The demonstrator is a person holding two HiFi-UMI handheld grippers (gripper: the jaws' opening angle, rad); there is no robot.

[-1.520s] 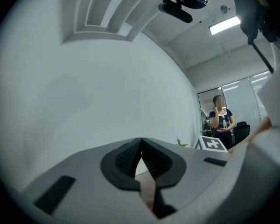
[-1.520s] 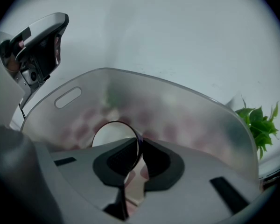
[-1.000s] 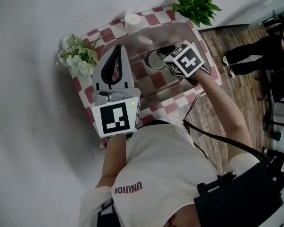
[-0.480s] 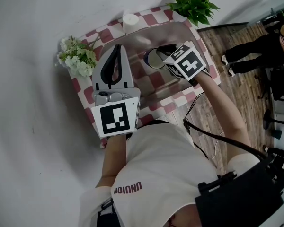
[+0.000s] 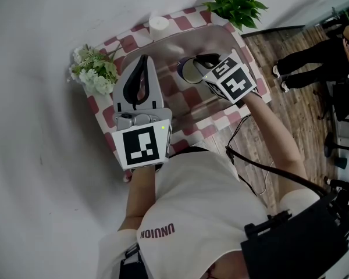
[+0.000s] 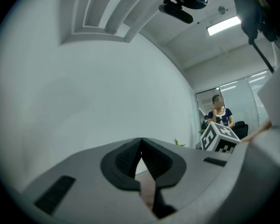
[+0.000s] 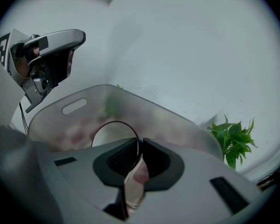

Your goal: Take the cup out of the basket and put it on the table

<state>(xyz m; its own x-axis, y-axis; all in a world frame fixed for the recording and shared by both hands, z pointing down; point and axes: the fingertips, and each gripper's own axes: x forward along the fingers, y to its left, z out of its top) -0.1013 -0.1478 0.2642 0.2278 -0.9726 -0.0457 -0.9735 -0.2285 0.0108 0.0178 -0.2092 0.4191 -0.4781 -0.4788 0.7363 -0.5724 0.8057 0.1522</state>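
while right gripper [image 7: 139,148] pinches cup [image 7: 113,135] by thin rim, cup low inside basket [image 7: 177,122]: may pivot, slip, or clip basket wall on lift. left gripper [image 6: 141,146]: jaws together, holding nothing.

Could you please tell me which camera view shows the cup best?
The head view: the cup shows its open mouth against the basket, with the right gripper on its rim. The right gripper view shows only the rim arc pinched between the jaws. The left gripper view misses it.

L tool [image 5: 142,61], R tool [image 5: 202,60] grey; white tee [image 5: 192,202], black strap [image 5: 273,170].
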